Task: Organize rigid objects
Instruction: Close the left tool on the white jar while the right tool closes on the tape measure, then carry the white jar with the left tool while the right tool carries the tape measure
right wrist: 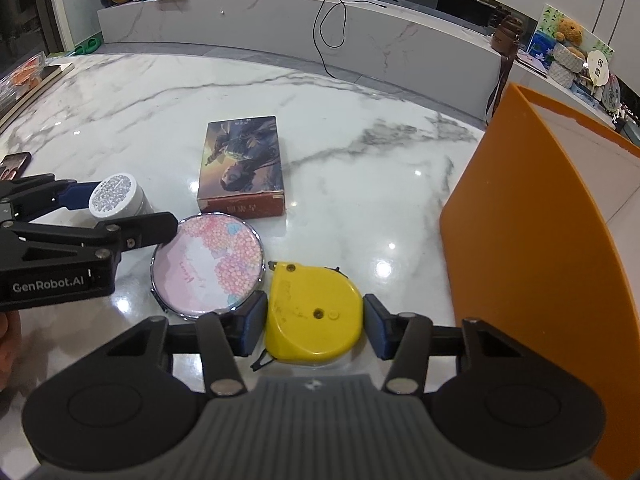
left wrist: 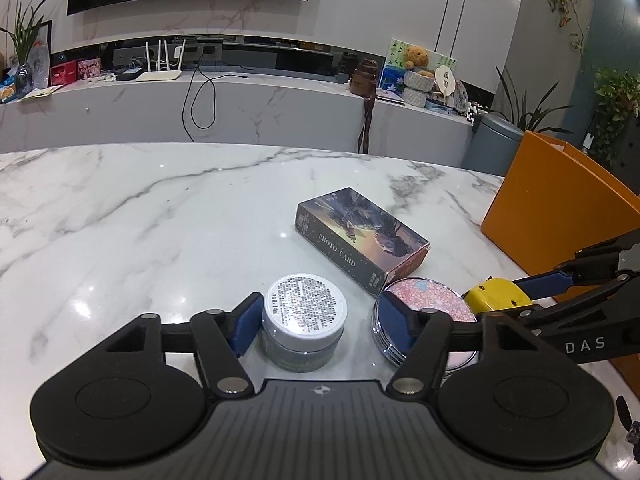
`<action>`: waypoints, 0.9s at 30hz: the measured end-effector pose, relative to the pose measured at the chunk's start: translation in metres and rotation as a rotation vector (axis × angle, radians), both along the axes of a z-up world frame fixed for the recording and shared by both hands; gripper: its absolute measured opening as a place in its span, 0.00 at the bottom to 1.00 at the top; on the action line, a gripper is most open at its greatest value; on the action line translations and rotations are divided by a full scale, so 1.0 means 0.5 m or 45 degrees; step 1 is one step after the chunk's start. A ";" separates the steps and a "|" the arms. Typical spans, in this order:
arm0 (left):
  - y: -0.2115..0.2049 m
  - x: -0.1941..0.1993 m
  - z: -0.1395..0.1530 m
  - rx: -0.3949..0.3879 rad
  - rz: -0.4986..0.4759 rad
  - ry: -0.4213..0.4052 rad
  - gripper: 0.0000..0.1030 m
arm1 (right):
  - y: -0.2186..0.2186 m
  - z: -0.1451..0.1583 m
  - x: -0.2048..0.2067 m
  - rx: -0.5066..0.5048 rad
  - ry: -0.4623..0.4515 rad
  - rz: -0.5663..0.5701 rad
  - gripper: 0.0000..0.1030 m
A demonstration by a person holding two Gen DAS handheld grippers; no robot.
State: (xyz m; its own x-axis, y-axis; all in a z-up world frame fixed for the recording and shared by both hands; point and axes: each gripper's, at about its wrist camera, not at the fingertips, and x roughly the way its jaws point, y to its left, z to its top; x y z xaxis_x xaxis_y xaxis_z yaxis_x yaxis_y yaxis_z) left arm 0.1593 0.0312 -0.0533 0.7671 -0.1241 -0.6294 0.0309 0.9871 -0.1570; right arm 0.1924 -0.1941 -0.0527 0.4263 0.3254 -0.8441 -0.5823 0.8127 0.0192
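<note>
A small jar with a white printed lid point(left wrist: 306, 316) stands between the open fingers of my left gripper point(left wrist: 320, 326); the left pad touches it, the right pad is apart. The jar also shows in the right wrist view point(right wrist: 116, 199). A round pink floral compact point(right wrist: 208, 262) lies beside it. A yellow tape measure point(right wrist: 314, 314) lies between the open fingers of my right gripper point(right wrist: 314, 330); the left pad is at its side and the right pad just off it. A photo card box point(right wrist: 242, 164) lies flat behind them. An orange bin point(right wrist: 532, 248) stands at the right.
The marble table point(left wrist: 120, 220) stretches to the left and back. A phone point(right wrist: 12, 164) and a book with a clear tray point(right wrist: 28, 76) lie at the table's far left edge. A marble TV console with clutter stands behind.
</note>
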 end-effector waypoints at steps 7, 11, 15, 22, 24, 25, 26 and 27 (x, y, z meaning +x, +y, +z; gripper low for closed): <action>0.015 -0.005 -0.001 -0.016 0.017 0.000 0.49 | 0.000 0.001 -0.001 -0.001 -0.001 0.002 0.49; 0.011 -0.008 0.000 0.008 0.014 -0.008 0.47 | 0.000 0.001 -0.001 -0.002 -0.001 0.003 0.49; 0.009 -0.013 0.001 0.022 0.016 -0.011 0.47 | 0.000 0.001 -0.001 -0.002 -0.002 0.004 0.49; 0.002 -0.019 0.006 0.040 0.003 -0.013 0.46 | 0.004 0.004 -0.004 -0.020 -0.016 0.024 0.49; 0.003 -0.020 0.009 0.038 0.003 -0.017 0.46 | 0.006 0.005 -0.006 -0.029 -0.020 0.032 0.49; 0.003 -0.021 0.011 0.038 0.003 -0.019 0.46 | 0.007 0.005 -0.007 -0.034 -0.022 0.036 0.48; 0.004 -0.021 0.013 0.038 0.004 -0.021 0.46 | 0.007 0.006 -0.007 -0.035 -0.024 0.038 0.48; 0.005 -0.022 0.015 0.038 0.005 -0.024 0.46 | 0.006 0.007 -0.007 -0.034 -0.025 0.038 0.48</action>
State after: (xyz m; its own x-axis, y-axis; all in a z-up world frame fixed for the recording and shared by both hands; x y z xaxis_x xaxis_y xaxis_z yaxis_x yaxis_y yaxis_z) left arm 0.1482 0.0337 -0.0458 0.7793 -0.1025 -0.6182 0.0295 0.9914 -0.1272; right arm 0.1888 -0.1910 -0.0491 0.4330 0.3155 -0.8444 -0.6066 0.7949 -0.0140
